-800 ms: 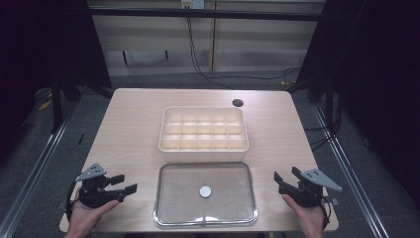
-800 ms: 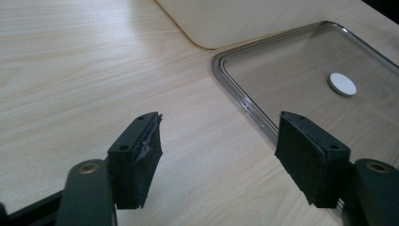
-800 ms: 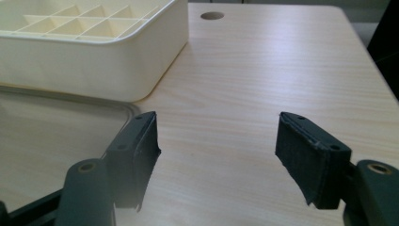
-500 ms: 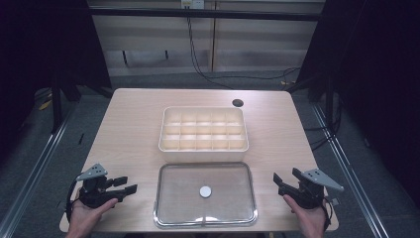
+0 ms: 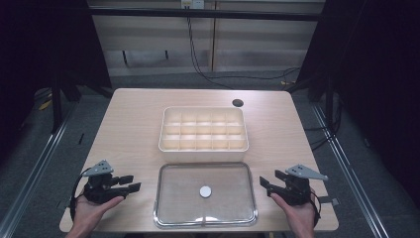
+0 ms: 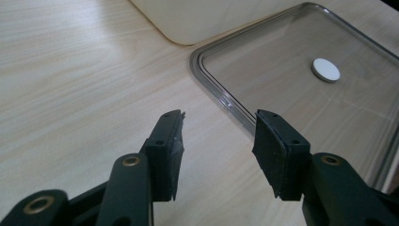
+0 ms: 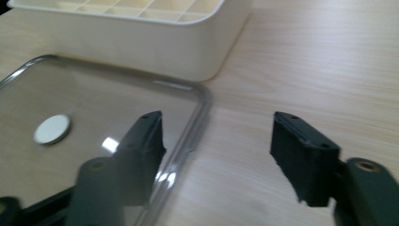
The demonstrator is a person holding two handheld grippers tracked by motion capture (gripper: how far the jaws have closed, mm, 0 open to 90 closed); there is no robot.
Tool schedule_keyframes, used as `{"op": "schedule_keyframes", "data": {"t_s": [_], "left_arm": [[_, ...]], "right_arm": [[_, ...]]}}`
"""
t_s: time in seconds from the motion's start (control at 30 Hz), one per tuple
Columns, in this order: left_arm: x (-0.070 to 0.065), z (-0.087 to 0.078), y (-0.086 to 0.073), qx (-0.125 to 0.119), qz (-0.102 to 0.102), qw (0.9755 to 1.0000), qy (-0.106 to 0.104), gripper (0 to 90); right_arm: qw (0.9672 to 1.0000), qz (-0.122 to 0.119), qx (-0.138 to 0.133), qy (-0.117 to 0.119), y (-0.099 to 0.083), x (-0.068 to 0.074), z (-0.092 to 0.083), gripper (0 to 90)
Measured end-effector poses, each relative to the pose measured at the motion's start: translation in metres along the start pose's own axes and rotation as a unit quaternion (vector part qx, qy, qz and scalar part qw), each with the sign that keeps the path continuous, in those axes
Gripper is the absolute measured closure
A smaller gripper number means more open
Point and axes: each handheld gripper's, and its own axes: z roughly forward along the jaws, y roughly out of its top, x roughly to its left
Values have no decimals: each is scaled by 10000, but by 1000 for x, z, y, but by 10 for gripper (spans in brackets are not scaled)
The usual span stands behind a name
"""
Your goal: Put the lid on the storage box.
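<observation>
Left claw (image 5: 130,187) hovers low over the desk (image 5: 133,129) with its jaws parted about halfway and nothing between them, its tips pointing at the left rim of the clear lid (image 5: 205,214), near it but not touching. That lid lies flat at the front of the desk, a small white disc (image 5: 205,191) at its middle, and just behind it sits the cream divided box (image 5: 203,130), every compartment looking bare. Over on the right, the right claw (image 5: 268,183) mirrors its partner: jaws spread fairly wide, gripping nothing, one jaw hanging above the lid's right corner in the right gripper view, the other over bare wood. Now the risks, as I read it: that lid looks thin, smooth and flat on the desk, so a claw coming in level could simply push it sideways instead of catching the rim. Pinch one edge before the other and the lid may pivot, knock into the box or slide off the front edge. A grip on the glossy rim alone might slip once lifted.
</observation>
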Motion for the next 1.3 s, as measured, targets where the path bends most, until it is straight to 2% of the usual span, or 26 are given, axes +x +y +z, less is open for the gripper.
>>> {"op": "schedule_keyframes", "data": {"t_s": [0.03,0.1,0.2,0.3,0.33,0.43,0.47,0.57,0.73,0.77,0.87,0.97,1.17,1.23,1.3], "left_arm": [[2,4,2,54,30,10000,-21,534],[4,10,5,93,-52,9999,-22,543],[3,12,9,118,-20,9999,-47,543],[-1,15,22,86,-21,9999,-140,547],[-2,15,26,69,36,10000,-50,553],[-4,17,35,29,31,10000,-87,554],[-6,20,39,47,88,9999,-34,553],[-6,25,43,65,90,9999,-19,547],[-6,34,40,96,50,9999,-67,534],[-5,36,36,106,-3,9999,-115,533],[-4,40,32,174,-1,9998,-137,524],[-2,46,27,317,-12,9995,-52,518],[-3,54,18,539,66,9985,0,532],[-4,55,17,580,134,9982,-27,533],[-6,56,17,565,96,9983,-48,535]], "right_arm": [[9999,-9,79,83,1,1,3,383],[9999,-73,107,74,4,4,8,382],[9999,-59,84,56,8,6,11,381],[9998,-3,60,163,16,6,14,386],[9997,-8,63,219,18,6,15,390],[9996,-47,55,261,23,6,17,401],[9992,-75,97,384,30,5,22,426],[9987,-76,211,456,35,5,28,427],[9983,105,361,453,34,2,36,424],[9976,207,409,527,30,0,41,420],[9970,186,514,551,27,-1,45,419],[9960,236,555,657,23,-3,50,461],[9952,134,781,578,16,-2,60,487],[9951,107,816,544,13,-3,63,487],[9949,83,865,517,11,-3,64,487]]}}
